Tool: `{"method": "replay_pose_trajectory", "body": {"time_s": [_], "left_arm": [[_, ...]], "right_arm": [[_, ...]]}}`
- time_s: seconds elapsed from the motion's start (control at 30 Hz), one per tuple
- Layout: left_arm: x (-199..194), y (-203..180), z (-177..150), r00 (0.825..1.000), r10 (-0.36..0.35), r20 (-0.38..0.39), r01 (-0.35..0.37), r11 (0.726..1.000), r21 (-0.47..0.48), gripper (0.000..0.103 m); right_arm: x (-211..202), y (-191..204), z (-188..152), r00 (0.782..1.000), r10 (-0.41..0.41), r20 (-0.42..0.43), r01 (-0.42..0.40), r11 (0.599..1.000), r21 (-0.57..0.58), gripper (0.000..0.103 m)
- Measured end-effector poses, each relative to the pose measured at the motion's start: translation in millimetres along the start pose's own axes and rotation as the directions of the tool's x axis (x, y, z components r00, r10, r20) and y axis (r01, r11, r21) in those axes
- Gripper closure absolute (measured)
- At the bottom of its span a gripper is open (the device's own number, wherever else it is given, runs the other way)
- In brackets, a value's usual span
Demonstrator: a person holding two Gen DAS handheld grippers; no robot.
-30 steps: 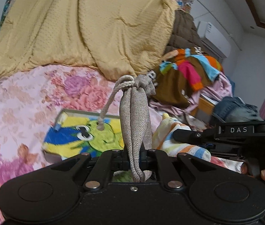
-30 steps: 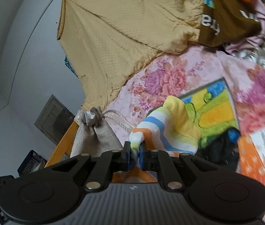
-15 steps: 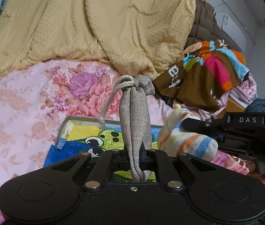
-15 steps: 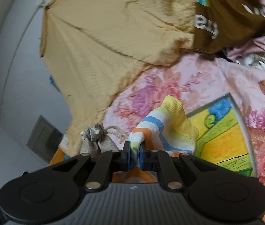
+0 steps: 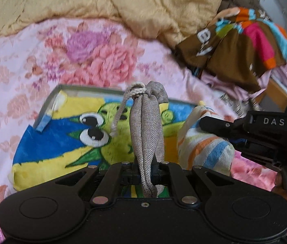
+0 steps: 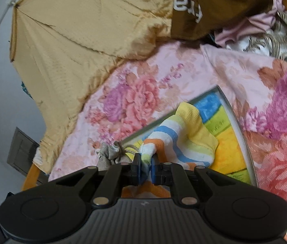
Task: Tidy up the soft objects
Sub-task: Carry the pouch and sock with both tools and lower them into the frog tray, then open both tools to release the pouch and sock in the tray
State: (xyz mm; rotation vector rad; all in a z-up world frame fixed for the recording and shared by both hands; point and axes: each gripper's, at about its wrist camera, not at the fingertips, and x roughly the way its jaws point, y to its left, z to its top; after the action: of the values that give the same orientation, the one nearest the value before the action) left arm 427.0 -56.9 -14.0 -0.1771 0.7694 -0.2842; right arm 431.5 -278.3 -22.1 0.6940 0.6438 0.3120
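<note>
1. Drawstring pouch (image 5: pixel 146 130), grey cloth, is clamped upright in the left gripper (image 5: pixel 146 171), over a cartoon-printed tray (image 5: pixel 48 105) on a floral bedspread (image 5: pixel 94 57).
2. Striped sock (image 6: pixel 181 140) is pinched in the right gripper (image 6: pixel 145 167), just beside the pouch.
3. Both look poised for dropping in.
4. Nothing visibly lies in the tray, though the grippers hide part of it.

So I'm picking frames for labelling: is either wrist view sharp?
Left wrist: grey pouch and claw crisp, floral bedspread motion-smeared. Right wrist: striped sock fairly sharp, yellow quilt blurred; fisheye bends both.
</note>
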Motion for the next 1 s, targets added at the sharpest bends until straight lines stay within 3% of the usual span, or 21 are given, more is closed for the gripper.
{"method": "replay_pose_trajectory", "body": {"time_s": [0.27,0.5,0.63,0.77,1.0], "left_arm": [[12,2,-2,0.994,0.067,-0.089,-0.068,0.998,-0.008,0.095],[11,2,-3,0.989,0.103,-0.106,-0.104,0.995,0.001,0.088],[7,2,-4,0.988,0.118,-0.103,-0.118,0.993,0.007,0.075],[-5,5,-5,0.988,0.136,-0.079,-0.137,0.990,-0.010,0.053],[-49,11,-7,0.990,0.139,0.036,-0.137,0.989,-0.055,0.038]], "right_arm": [[9,-4,-11,0.998,-0.031,-0.054,0.031,1.000,-0.008,0.088],[13,-5,-14,0.994,-0.065,-0.086,0.063,0.998,-0.020,0.081],[11,-6,-14,0.994,-0.067,-0.089,0.065,0.998,-0.015,0.078],[6,-6,-13,0.995,-0.065,-0.082,0.064,0.998,-0.015,0.060],[-18,6,-16,0.996,-0.074,-0.044,0.070,0.994,-0.089,0.042]]}}
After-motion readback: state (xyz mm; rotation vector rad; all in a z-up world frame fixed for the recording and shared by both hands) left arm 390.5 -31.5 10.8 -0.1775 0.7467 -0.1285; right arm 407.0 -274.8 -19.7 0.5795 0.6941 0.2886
